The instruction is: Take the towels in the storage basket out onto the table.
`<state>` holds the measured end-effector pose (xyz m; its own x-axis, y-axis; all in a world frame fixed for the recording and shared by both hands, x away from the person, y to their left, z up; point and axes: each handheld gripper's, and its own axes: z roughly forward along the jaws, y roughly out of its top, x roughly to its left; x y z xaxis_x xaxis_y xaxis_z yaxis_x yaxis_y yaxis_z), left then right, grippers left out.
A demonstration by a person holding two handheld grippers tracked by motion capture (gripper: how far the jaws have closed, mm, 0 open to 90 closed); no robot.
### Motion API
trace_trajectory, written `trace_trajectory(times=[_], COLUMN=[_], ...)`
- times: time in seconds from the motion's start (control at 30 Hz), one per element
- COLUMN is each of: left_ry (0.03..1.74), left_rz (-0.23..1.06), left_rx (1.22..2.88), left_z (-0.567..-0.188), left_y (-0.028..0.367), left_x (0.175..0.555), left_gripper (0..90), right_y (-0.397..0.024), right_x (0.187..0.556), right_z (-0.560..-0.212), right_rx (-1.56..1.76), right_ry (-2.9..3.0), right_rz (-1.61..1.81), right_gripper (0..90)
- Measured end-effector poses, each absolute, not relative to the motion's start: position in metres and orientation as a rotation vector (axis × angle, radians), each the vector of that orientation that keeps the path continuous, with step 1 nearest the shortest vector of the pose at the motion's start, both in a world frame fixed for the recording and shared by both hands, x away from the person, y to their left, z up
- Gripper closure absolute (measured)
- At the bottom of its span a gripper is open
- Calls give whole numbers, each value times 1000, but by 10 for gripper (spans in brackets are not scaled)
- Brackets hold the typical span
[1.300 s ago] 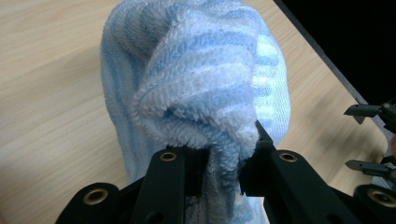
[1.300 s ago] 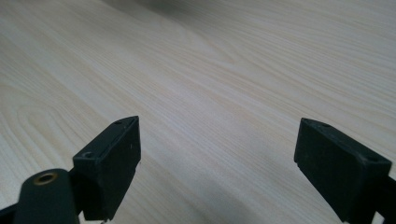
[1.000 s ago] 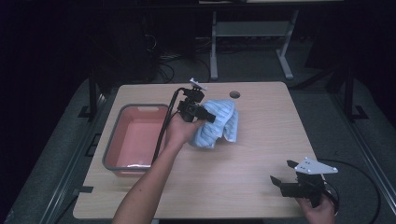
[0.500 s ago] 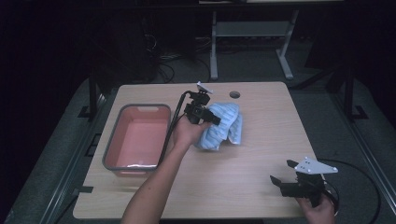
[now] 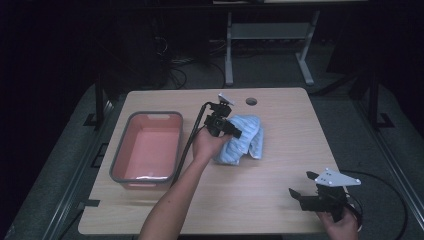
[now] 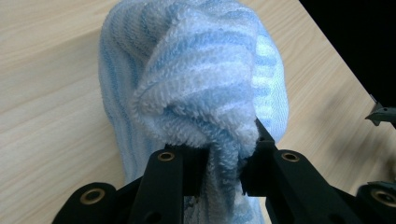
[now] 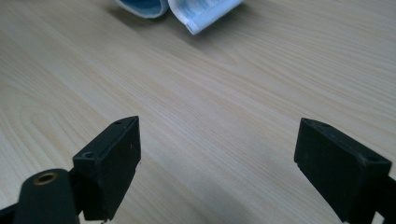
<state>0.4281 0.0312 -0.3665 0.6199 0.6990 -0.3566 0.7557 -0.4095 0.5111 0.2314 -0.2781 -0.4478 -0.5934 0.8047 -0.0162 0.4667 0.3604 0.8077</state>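
The blue-and-white striped towel (image 5: 243, 140) lies bunched on the desk (image 5: 280, 200) near its middle, just right of the pink tub (image 5: 147, 146), and one gathered fold of it is pinched in the left tongs (image 5: 231, 131), whose jaws stand narrow with terry cloth squeezed between them. From those tongs the bulk of the cloth runs away to the right and toward the person, its long axis slanting across the desk, so any lift or drag would start from the end nearest the tub. The left hand (image 5: 207, 145) is on the towel; the right tongs (image 5: 304, 186) sit well apart at the near right corner, jaws wide with nothing between them, pointing toward the cloth. The left gripper view shows the pinch itself, a twisted knot of towel (image 6: 201, 93) rising from between the jaws, which the high view cannot resolve. The right gripper view shows the towel's (image 7: 187, 9) rolled edge resting flat on bare wood, far ahead of its spread tongs (image 7: 217, 158).
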Motion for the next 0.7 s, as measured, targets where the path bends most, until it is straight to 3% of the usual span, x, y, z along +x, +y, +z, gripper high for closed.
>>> trace_trajectory(times=[0.7], left_ry=[1176], left_rz=[-145], left_rx=[2193], left_z=[-393], left_y=[23], left_x=[427], left_gripper=[674], right_y=[-277], right_x=[232], right_z=[-448], right_rx=[1104], right_ry=[2223], right_rz=[1114], right_gripper=[142])
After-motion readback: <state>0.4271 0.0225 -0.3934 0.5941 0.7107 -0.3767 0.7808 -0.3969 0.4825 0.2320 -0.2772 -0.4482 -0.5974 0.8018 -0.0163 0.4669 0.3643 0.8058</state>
